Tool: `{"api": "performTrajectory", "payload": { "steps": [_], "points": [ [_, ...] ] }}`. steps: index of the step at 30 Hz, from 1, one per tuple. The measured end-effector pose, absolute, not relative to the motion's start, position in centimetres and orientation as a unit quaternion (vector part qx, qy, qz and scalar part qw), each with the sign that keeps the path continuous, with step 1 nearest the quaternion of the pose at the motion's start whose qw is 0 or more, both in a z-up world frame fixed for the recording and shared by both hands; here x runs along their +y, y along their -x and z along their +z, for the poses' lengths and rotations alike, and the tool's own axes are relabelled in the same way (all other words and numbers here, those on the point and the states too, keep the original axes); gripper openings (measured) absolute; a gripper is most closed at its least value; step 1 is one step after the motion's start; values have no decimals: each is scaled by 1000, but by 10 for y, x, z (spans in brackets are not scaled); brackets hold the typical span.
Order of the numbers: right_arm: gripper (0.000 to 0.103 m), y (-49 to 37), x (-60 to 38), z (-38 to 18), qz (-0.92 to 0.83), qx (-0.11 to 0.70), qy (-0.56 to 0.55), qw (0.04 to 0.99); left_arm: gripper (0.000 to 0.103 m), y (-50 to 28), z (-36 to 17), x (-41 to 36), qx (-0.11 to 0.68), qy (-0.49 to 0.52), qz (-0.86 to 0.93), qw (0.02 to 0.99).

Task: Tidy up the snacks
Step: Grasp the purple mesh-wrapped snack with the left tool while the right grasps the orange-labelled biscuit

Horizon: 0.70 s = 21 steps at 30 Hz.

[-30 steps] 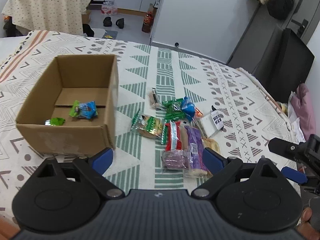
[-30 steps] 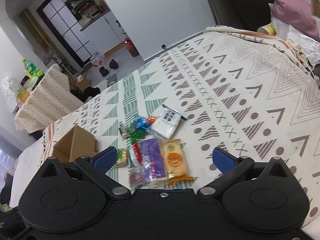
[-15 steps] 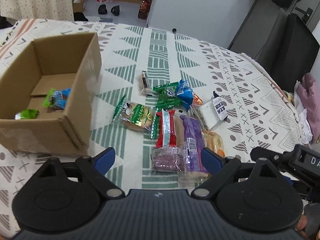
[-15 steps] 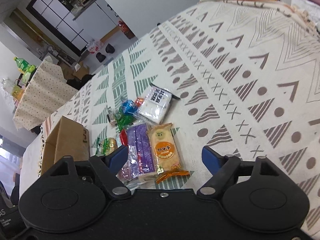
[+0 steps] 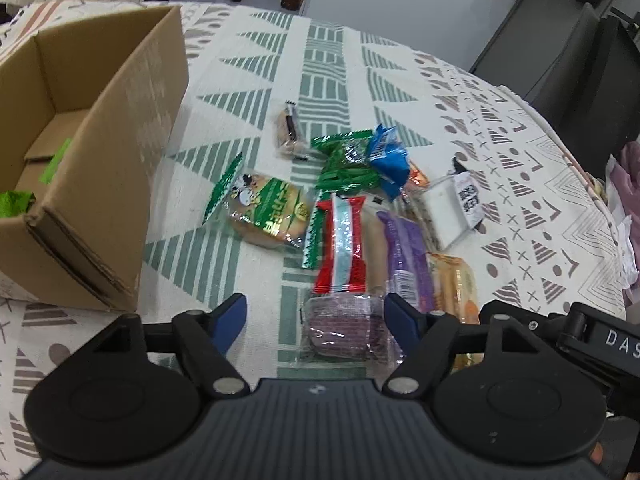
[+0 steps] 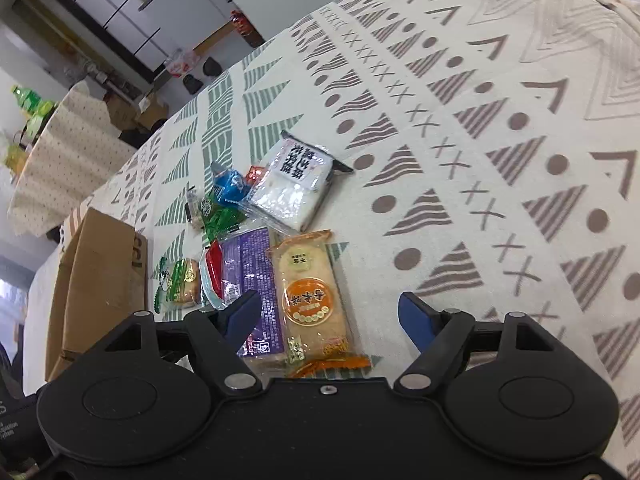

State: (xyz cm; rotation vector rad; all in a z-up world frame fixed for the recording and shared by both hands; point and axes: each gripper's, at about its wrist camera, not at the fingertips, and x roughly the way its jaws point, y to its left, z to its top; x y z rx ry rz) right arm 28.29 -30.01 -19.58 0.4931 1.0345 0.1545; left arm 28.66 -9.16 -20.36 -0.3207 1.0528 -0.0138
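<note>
- Presently, left gripper (image 5: 316, 316): jaws spread wide, gripping nothing, hovering over the dark purple clear-wrapped snack pack (image 5: 344, 330).
- Right gripper (image 6: 328, 316): jaws spread wide and empty, above the orange rice-cracker packet (image 6: 310, 292).
- Snack pile lies on the patterned bedspread (image 5: 520, 184).
- Open brown cardboard box (image 5: 100, 184) sits at 9 o'clock of the pile, holding green wrappers (image 5: 16, 204).

Both wrist views look down close over the patterned cloth (image 5: 328, 60), sharing the snack pile (image 6: 260, 264) at twelve o'clock and cardboard box (image 5: 120, 160) toward ten.
</note>
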Motion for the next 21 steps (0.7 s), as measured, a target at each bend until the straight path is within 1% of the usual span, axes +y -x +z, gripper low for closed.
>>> {"api": "performTrajectory", "payload": {
  "steps": [3,5,7,8,9,10,11,16,21],
  "points": [
    [75,-288,-293,-201,76,496,-216,838,70,-289,-208,-92,503,158,-8,850],
    [74,-290,-290,-205,77,503,-209,835,60,-290,-212,-92,510,162,-13,845],
    [70,-291,-286,-206,79,505,-196,837,55,-290,-214,-91,513,165,-14,842],
    [64,-291,-285,-206,80,505,-189,838,49,-289,-214,-91,512,163,-13,844],
    [56,-291,-283,-206,80,506,-184,839,48,-289,-214,-91,511,163,-15,844],
    [50,-290,-282,-207,82,508,-181,838,47,-288,-214,-89,511,167,-16,843],
    [38,-289,-282,-207,86,511,-181,836,44,-288,-214,-88,510,170,-17,843],
    [36,-283,-283,-203,86,513,-179,835,40,-280,-210,-85,510,168,-13,844],
    [35,-275,-290,-190,77,493,-191,846,39,-269,-199,-81,501,169,-11,848]
  ]
}}
